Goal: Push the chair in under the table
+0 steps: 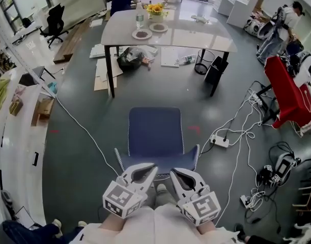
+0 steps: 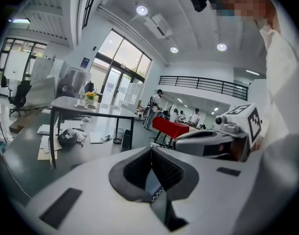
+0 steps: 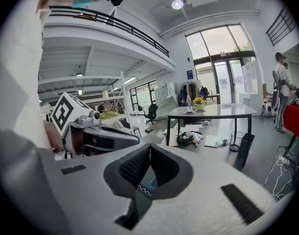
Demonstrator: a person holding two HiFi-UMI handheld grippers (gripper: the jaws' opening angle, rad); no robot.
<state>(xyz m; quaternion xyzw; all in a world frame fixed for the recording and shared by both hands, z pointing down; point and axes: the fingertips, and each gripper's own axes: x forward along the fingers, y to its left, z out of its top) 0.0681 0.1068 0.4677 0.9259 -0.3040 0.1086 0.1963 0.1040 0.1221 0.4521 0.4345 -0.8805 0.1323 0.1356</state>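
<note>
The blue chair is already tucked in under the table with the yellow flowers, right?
Not quite. The blue chair is not tucked in: it stands out on the open floor, apart from the table with the yellow flowers. The head view shows it.

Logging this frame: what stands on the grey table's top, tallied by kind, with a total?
On the table:
bottle: 1
small plates: 2
pot of yellow flowers: 1
white item near the right edge, too small to identify: 1
Total: 5
</note>
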